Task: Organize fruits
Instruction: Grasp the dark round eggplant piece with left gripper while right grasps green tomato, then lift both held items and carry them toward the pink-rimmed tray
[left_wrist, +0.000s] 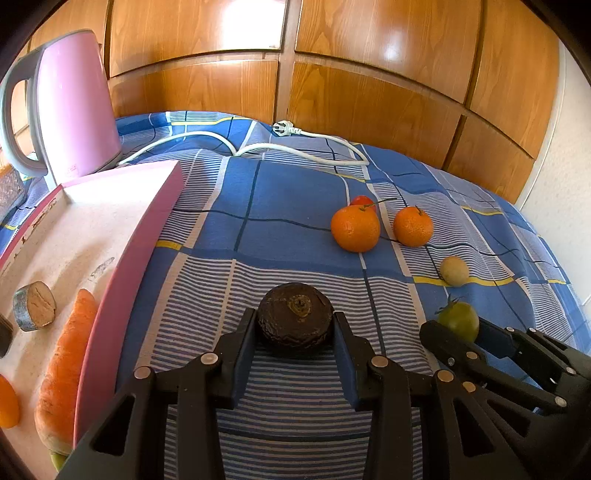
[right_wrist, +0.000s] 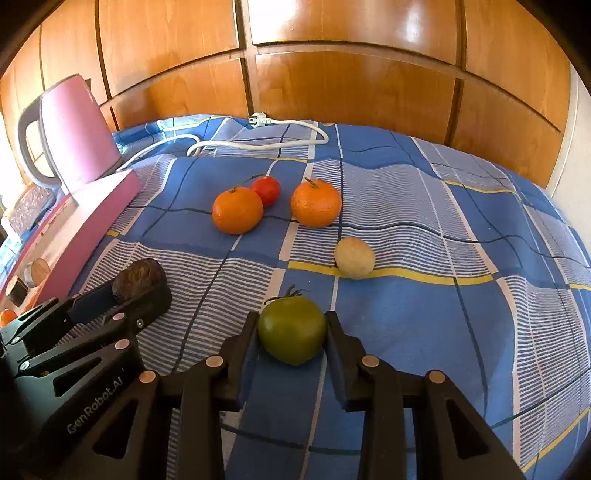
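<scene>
My left gripper (left_wrist: 295, 323) is shut on a dark brown wrinkled round fruit (left_wrist: 295, 314), which rests low over the blue checked cloth beside the pink tray (left_wrist: 125, 280). My right gripper (right_wrist: 291, 332) is shut on a green tomato (right_wrist: 291, 330), with a finger pressed against each side. In the right wrist view the left gripper (right_wrist: 136, 291) and its dark fruit (right_wrist: 138, 278) appear at the lower left. Two oranges (right_wrist: 237, 210) (right_wrist: 316, 203), a red tomato (right_wrist: 266, 189) and a pale yellowish fruit (right_wrist: 354, 257) lie loose on the cloth beyond.
Inside the pink tray lie a carrot (left_wrist: 68, 354), a cut round slice (left_wrist: 35, 310) and part of an orange fruit (left_wrist: 7, 406). A pink kettle (left_wrist: 74, 107) stands behind the tray, its white cord (left_wrist: 295, 147) trailing across the back of the cloth. Wooden cabinet doors close off the back.
</scene>
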